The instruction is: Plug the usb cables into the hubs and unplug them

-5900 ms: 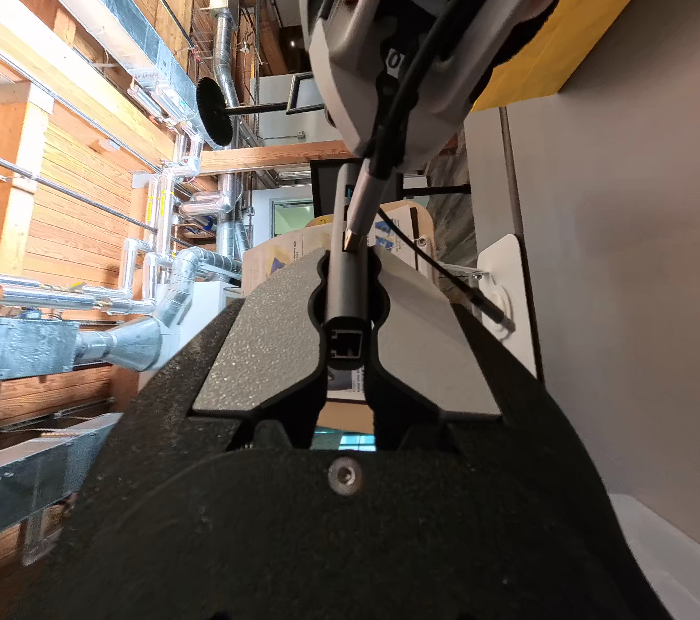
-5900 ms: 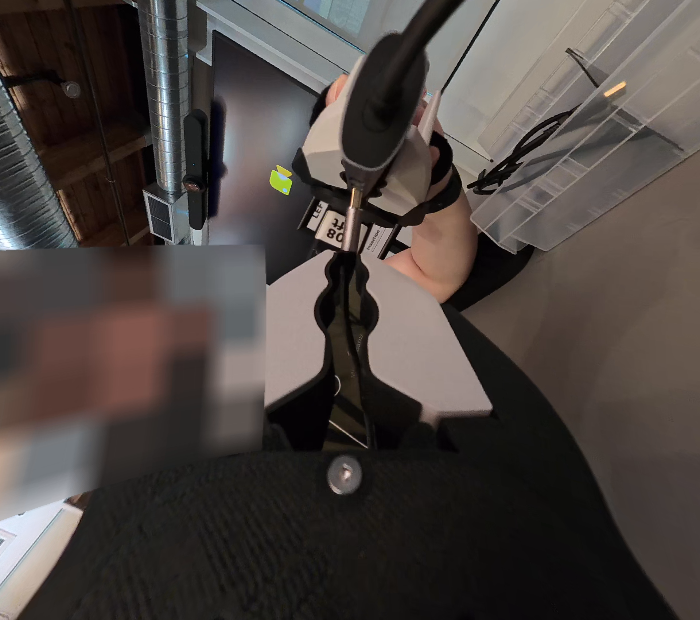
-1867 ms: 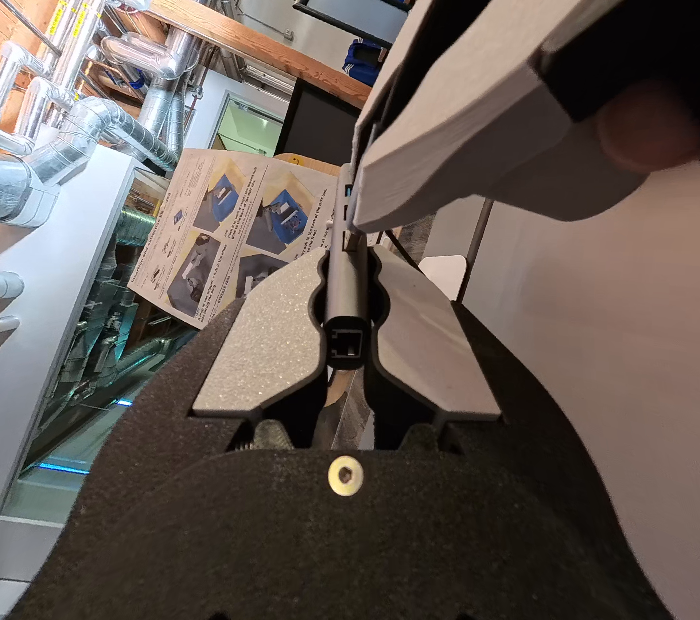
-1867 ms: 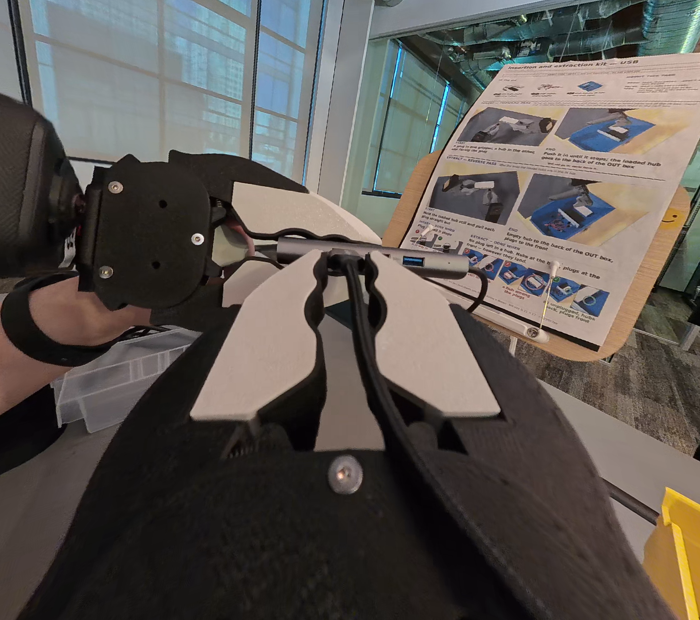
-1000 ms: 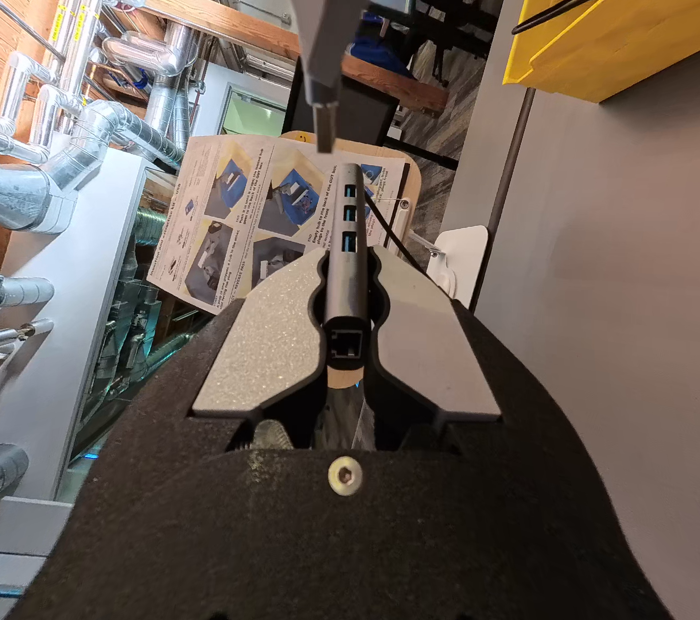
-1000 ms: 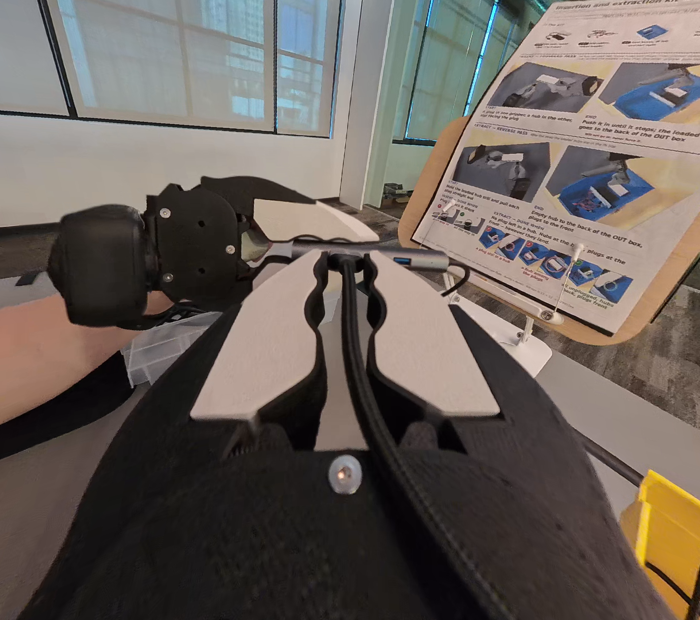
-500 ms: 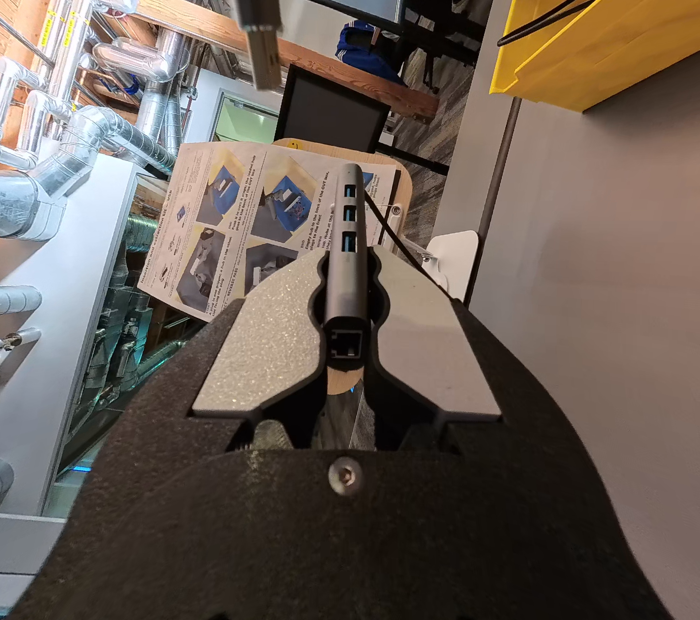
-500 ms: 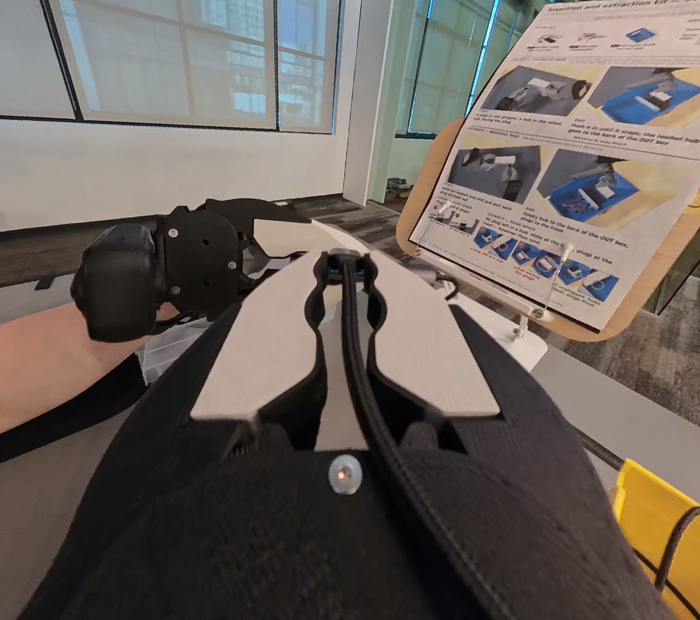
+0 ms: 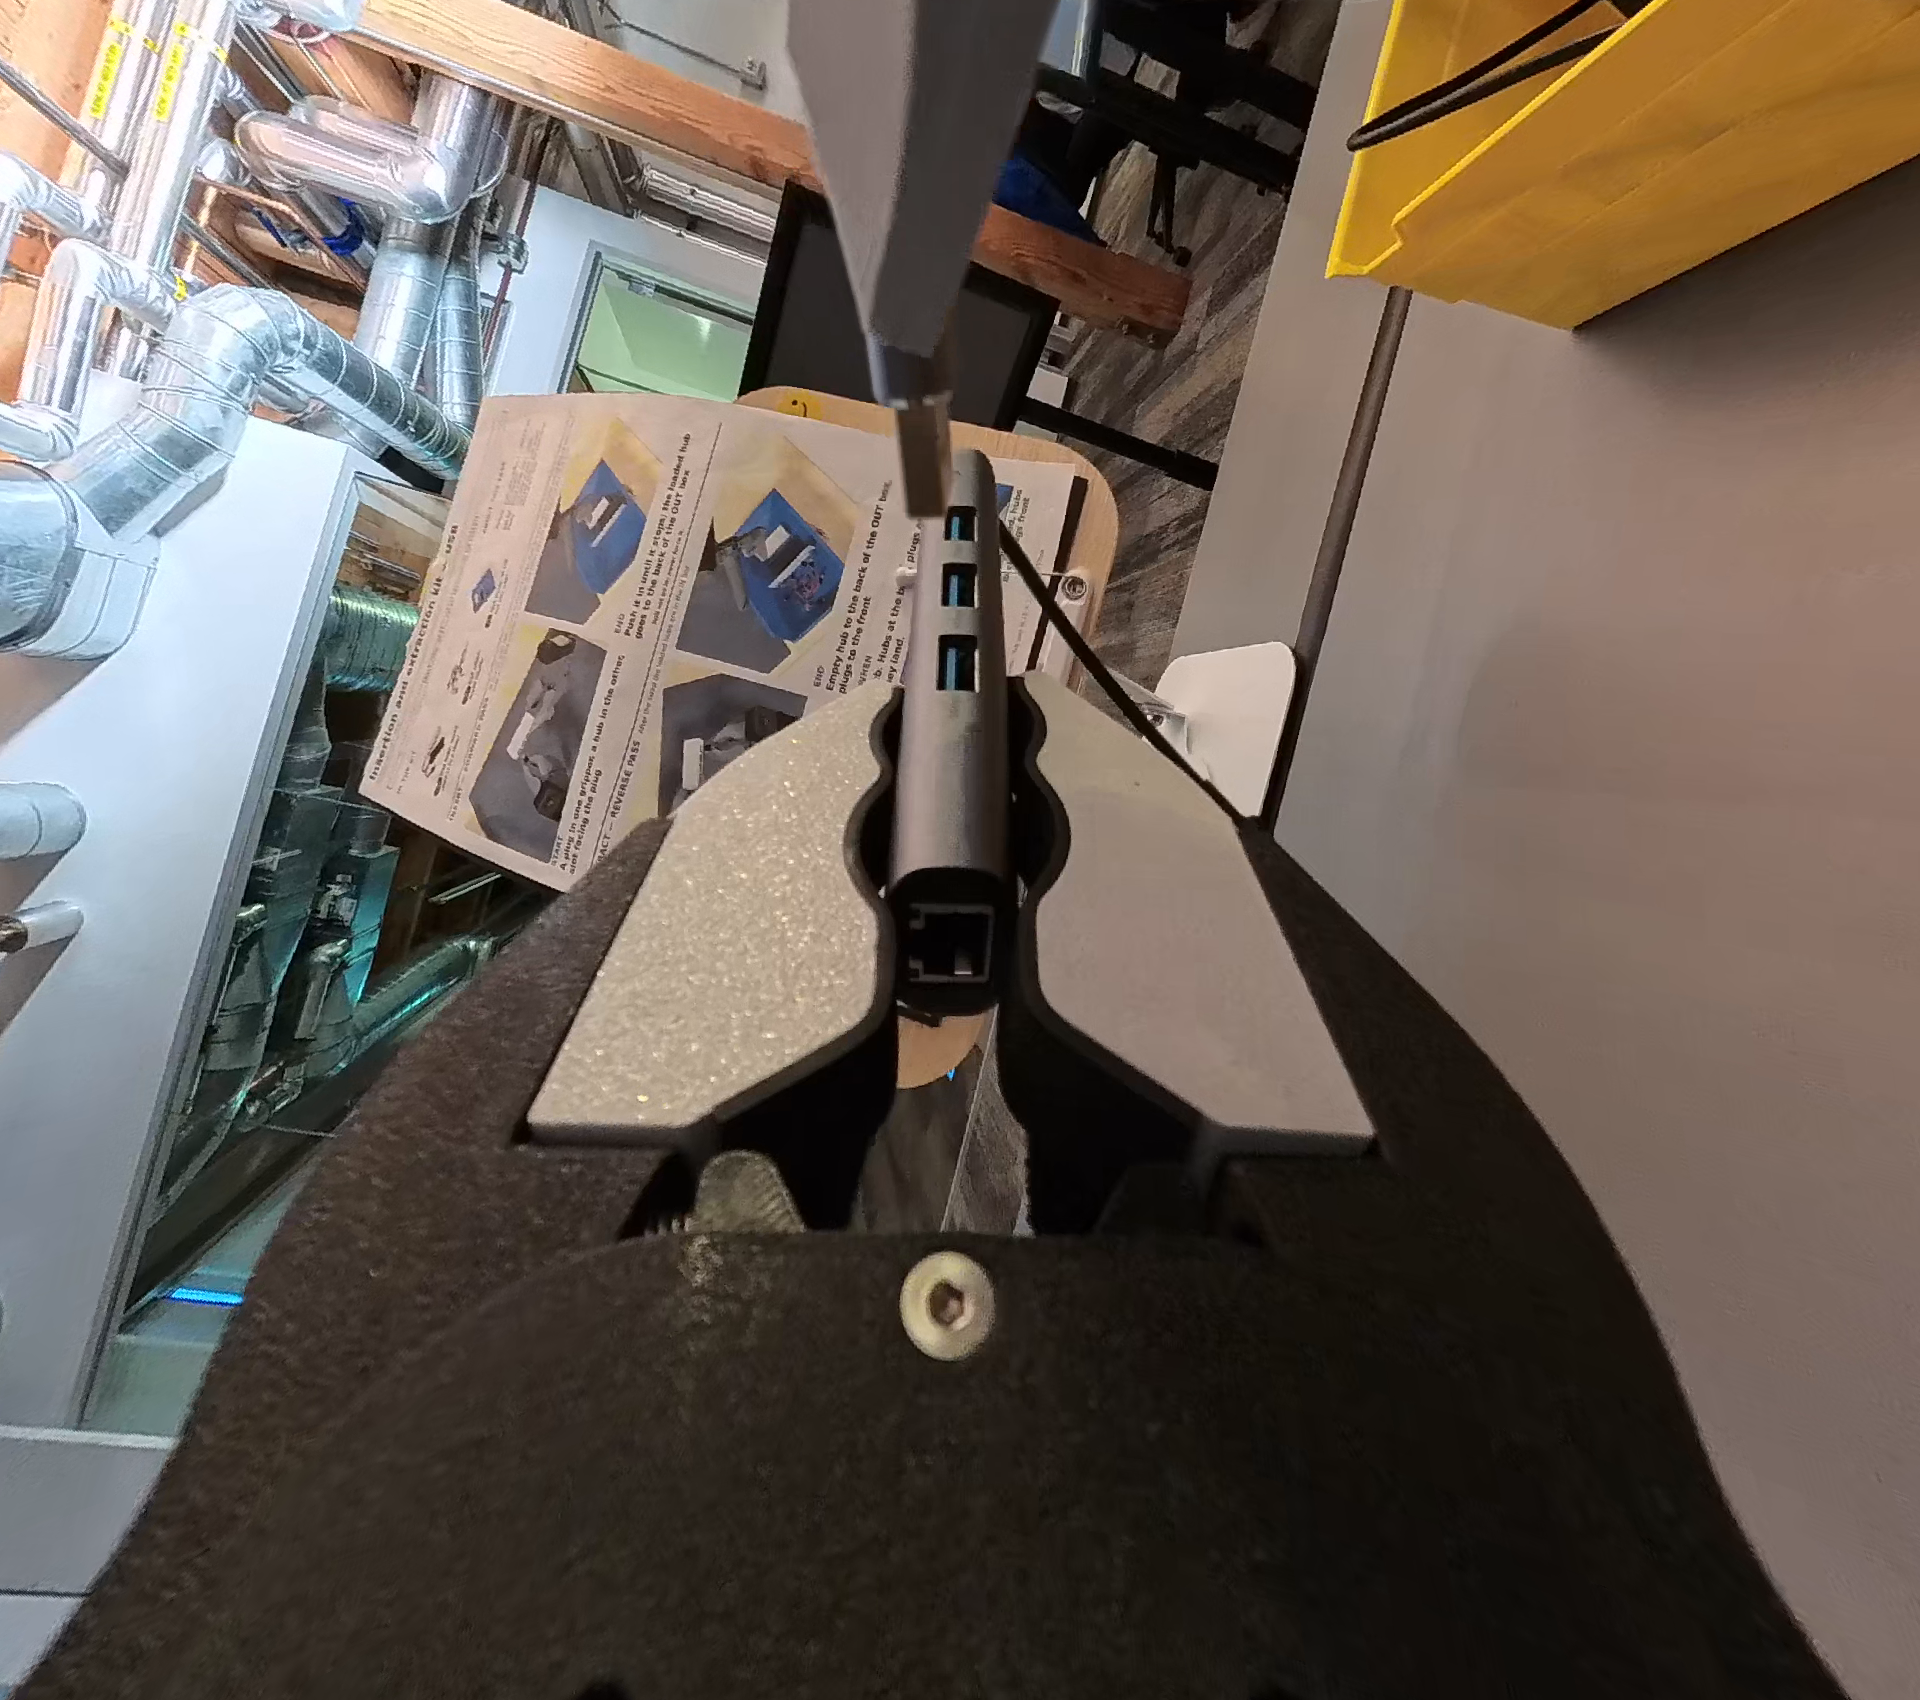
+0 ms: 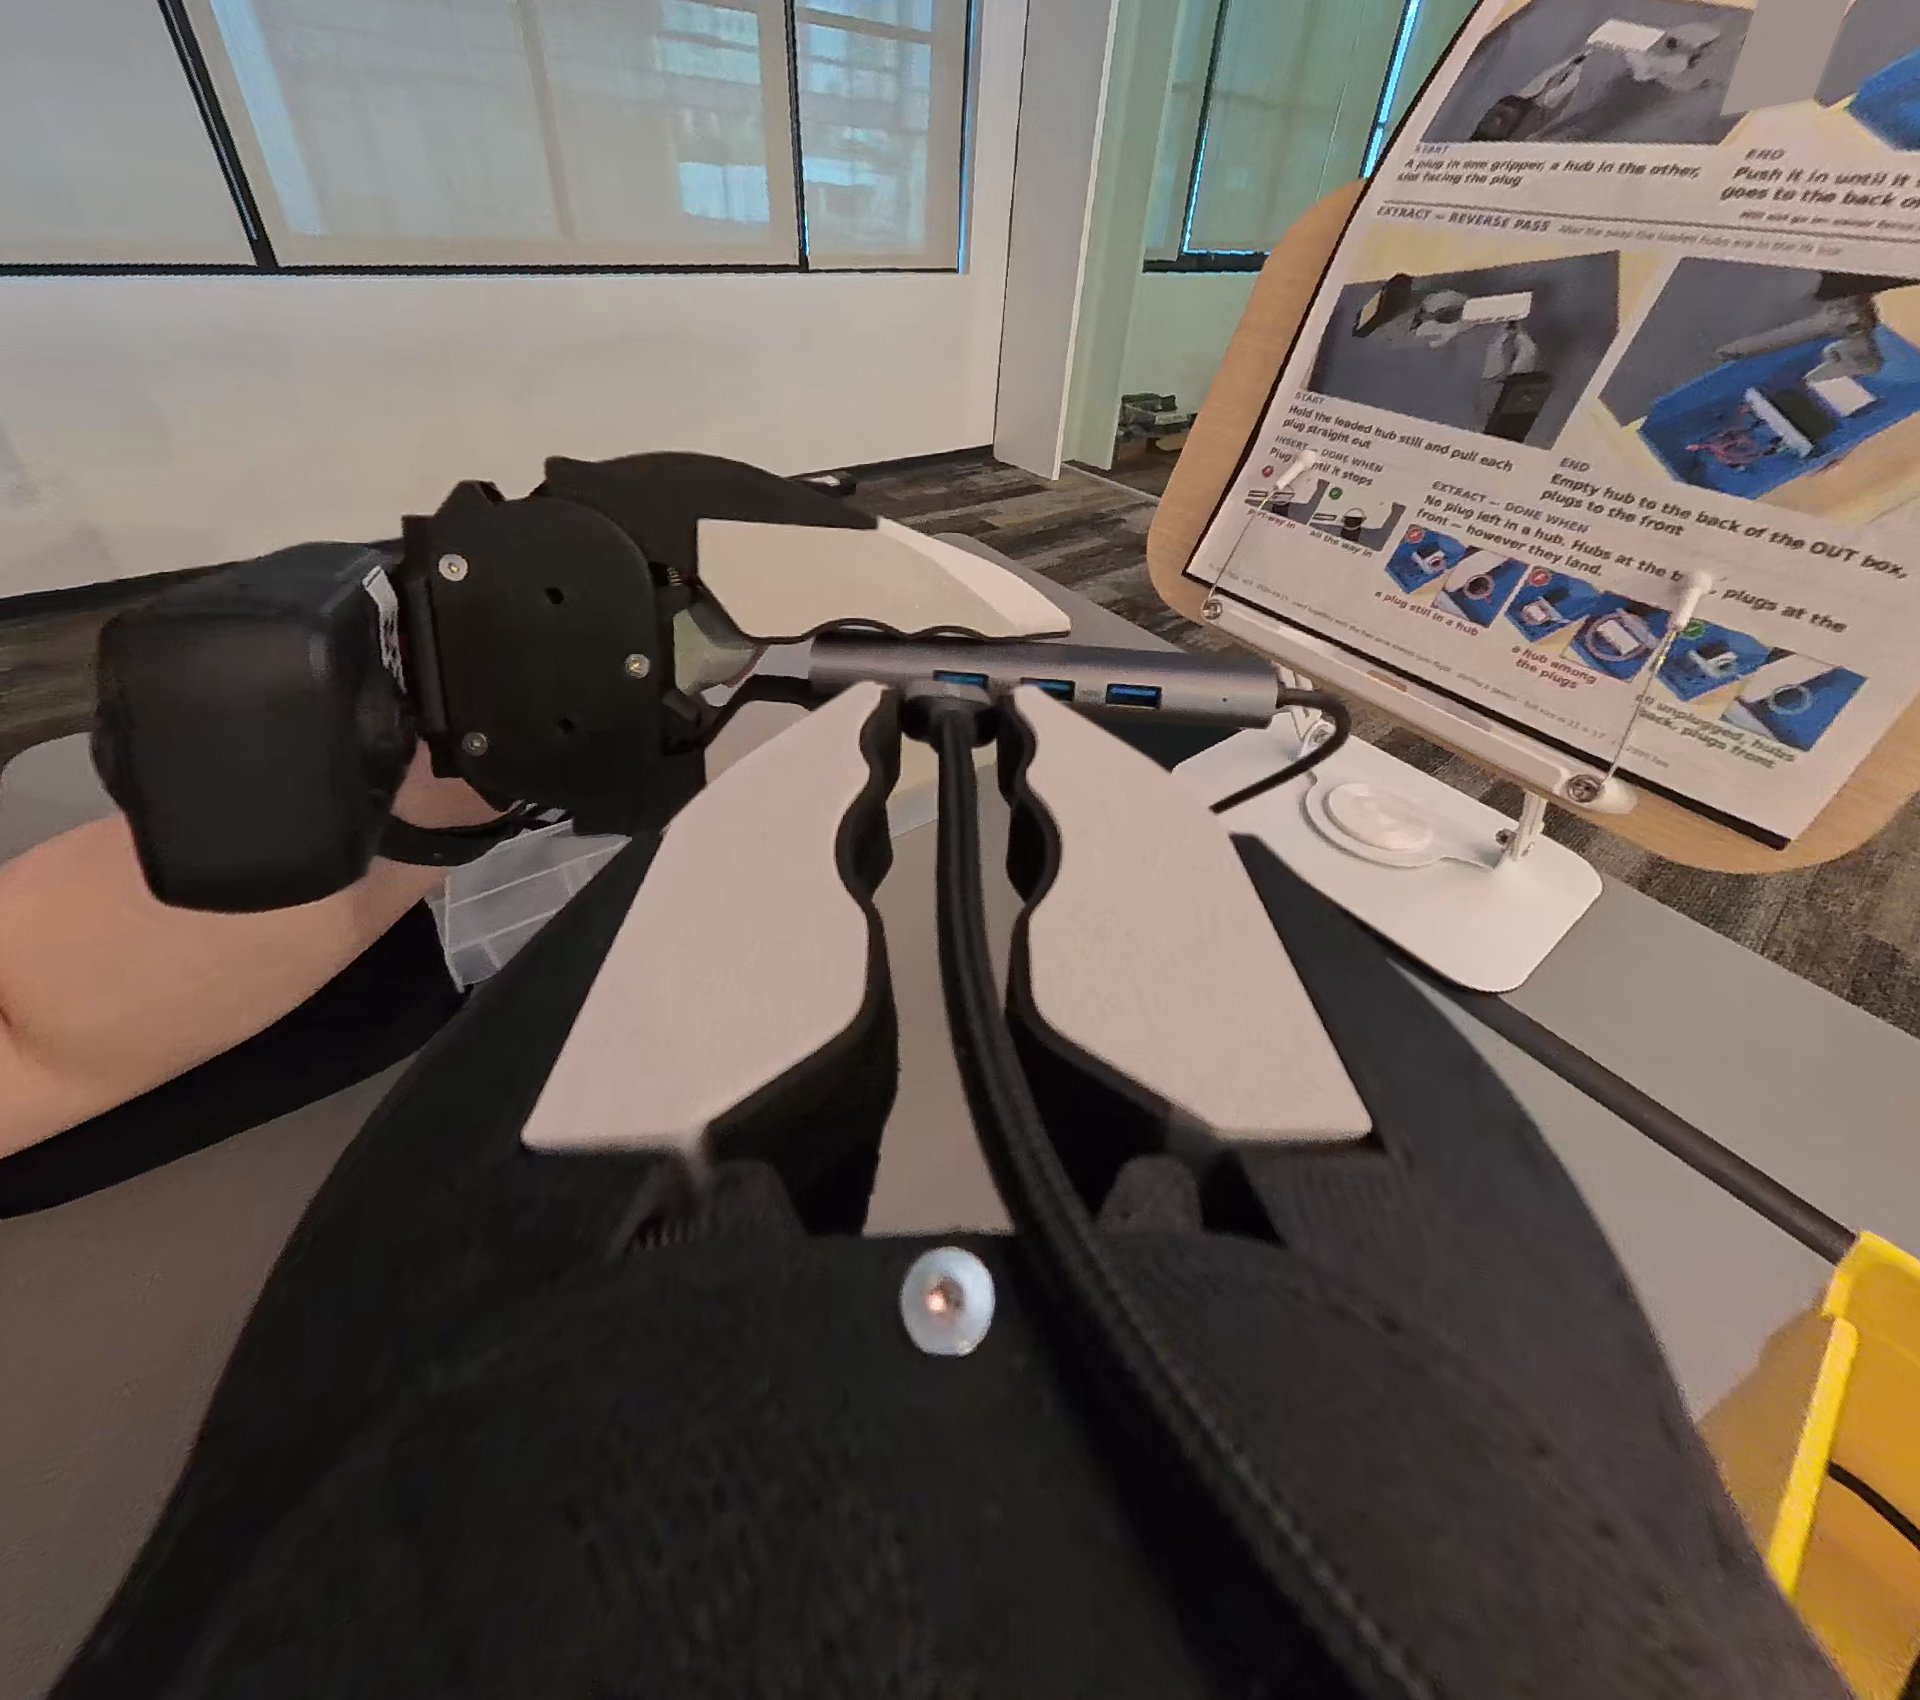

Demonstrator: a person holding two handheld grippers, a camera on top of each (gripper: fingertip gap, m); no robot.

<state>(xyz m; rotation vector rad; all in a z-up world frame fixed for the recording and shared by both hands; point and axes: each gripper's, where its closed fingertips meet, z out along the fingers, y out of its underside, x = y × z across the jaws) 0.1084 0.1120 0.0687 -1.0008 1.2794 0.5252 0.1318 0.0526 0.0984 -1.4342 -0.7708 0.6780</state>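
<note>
My left gripper point(image 9: 951, 700) is shut on a dark grey USB hub point(image 9: 951, 777), which sticks out forward with three blue ports point(image 9: 958, 585) facing up. My right gripper point(image 10: 948, 710) is shut on the plug point(image 10: 948, 700) of a black braided cable point(image 10: 977, 975). In the left wrist view its bare metal plug tip point(image 9: 925, 455) hangs just above the hub's far end, outside the ports. In the right wrist view the plug faces the hub point(image 10: 1174, 676) at the port nearest the left gripper's fingers point(image 10: 883, 580).
A yellow bin point(image 9: 1662, 92) stands on the grey table point(image 9: 1610, 819); it also shows in the right wrist view point(image 10: 1849, 1401). An instruction sheet on a wooden board point(image 10: 1610, 403) stands on a white base point(image 10: 1455, 902). A clear plastic box point(image 10: 509, 902) lies under the left hand. About 7 cm separates my left fingertips from my right.
The right gripper had drifted up and left, away from the hub, half a second ago. It has come back, and the plug tip is close over the hub again. The left gripper holds steady.
</note>
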